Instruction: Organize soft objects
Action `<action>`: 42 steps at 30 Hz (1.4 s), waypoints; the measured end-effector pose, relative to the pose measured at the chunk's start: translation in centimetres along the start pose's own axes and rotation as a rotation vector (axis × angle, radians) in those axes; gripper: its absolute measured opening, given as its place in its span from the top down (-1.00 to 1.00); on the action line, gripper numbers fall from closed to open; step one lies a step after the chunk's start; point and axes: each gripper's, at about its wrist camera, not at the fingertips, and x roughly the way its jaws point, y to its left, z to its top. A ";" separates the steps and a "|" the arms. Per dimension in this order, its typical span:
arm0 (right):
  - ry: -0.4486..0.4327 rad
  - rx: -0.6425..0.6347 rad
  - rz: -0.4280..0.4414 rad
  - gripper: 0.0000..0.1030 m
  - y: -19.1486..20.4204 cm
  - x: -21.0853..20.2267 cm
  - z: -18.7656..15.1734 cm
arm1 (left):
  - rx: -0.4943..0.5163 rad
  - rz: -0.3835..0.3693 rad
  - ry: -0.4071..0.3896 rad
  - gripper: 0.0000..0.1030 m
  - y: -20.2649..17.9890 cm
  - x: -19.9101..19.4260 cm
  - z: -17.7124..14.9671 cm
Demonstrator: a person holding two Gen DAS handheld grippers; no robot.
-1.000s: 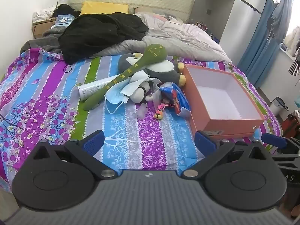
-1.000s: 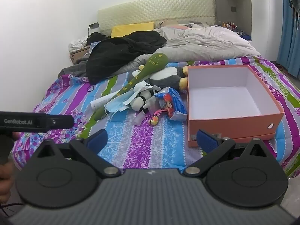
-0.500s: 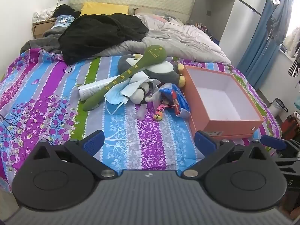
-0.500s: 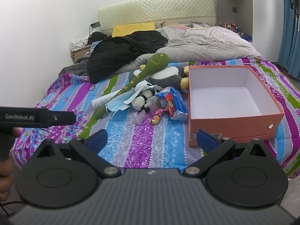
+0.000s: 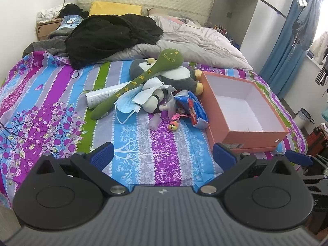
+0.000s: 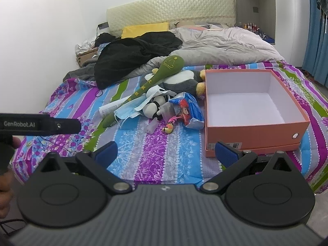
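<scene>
We hold two grippers, both spread wide with nothing between the blue pads: the left gripper [image 5: 163, 155] and the right gripper [image 6: 167, 152] hover at the foot edge of the bed [image 5: 51, 94], well apart from the toys. One orange cardboard box [image 5: 244, 110], square and white inside, sits open near the bed's right edge. Just beside its left wall lies one heap: one grey-and-white plush penguin [image 5: 176, 75], one long green plush spoon [image 5: 143, 78] leaning across it, one panda plush [image 5: 153, 102], one pleated blue face mask [image 5: 128, 106], one crinkled blue snack bag [image 5: 191, 107], one white tube [image 5: 102, 96], one tiny orange doll [image 5: 173, 125].
</scene>
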 end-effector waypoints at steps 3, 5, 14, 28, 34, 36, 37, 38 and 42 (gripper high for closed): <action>0.002 0.002 0.007 -1.00 0.0 0.2 0.0 | 0.001 0.003 0.000 -1.00 0.0 0.0 0.0; 0.008 0.001 0.006 -1.00 0.1 0.4 -0.1 | -0.001 0.007 0.000 -1.00 0.0 -0.1 0.0; -0.002 -0.001 0.003 -1.00 0.1 0.2 -0.2 | -0.002 0.017 -0.007 -1.00 0.2 -0.3 0.3; -0.002 0.016 0.005 -1.00 -0.2 0.5 -0.3 | -0.005 0.004 0.005 -1.00 0.2 0.1 -0.1; 0.008 0.008 0.007 -1.00 -0.2 0.7 -0.4 | -0.005 0.006 0.009 -1.00 0.4 0.4 -0.2; 0.011 0.008 0.009 -1.00 -0.2 1.0 -0.4 | -0.003 0.008 0.005 -1.00 0.4 0.5 -0.2; 0.012 0.009 0.008 -1.00 -0.2 1.1 -0.4 | -0.004 0.009 0.004 -1.00 0.4 0.6 -0.2; 0.013 0.008 0.005 -1.00 -0.1 1.1 -0.5 | -0.005 0.008 0.004 -1.00 0.4 0.6 -0.2; 0.019 0.019 0.008 -1.00 -0.2 1.5 -0.6 | -0.004 0.002 0.020 -1.00 0.5 1.2 -0.3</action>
